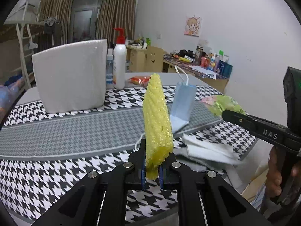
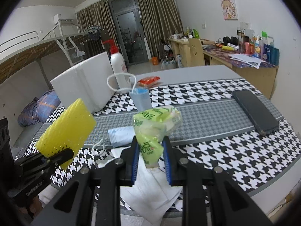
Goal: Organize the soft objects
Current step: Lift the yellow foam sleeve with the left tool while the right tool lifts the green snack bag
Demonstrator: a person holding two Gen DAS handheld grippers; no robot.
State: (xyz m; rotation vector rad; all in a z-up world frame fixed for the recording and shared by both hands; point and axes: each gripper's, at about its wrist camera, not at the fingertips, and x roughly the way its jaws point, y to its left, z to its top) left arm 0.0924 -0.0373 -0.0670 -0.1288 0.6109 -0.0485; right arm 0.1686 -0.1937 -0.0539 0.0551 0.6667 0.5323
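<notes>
My left gripper (image 1: 152, 162) is shut on a yellow foam net sleeve (image 1: 157, 120) and holds it upright above the table; the sleeve also shows at the left of the right wrist view (image 2: 65, 130). My right gripper (image 2: 151, 160) is shut on a green tissue packet (image 2: 153, 130), lifted above the table; the packet also shows at the right of the left wrist view (image 1: 223, 106). A blue face mask (image 1: 183, 106) stands bent on the houndstooth cloth (image 1: 65, 139) behind the sleeve. A white soft cloth (image 1: 207, 152) lies near the table's front edge.
A white foam block (image 1: 70, 77) stands at the back left with a white pump bottle (image 1: 119, 64) beside it. A red snack packet (image 1: 140, 80) lies behind. A black phone (image 2: 255, 111) lies at the right. A cluttered desk (image 2: 244, 60) stands by the wall.
</notes>
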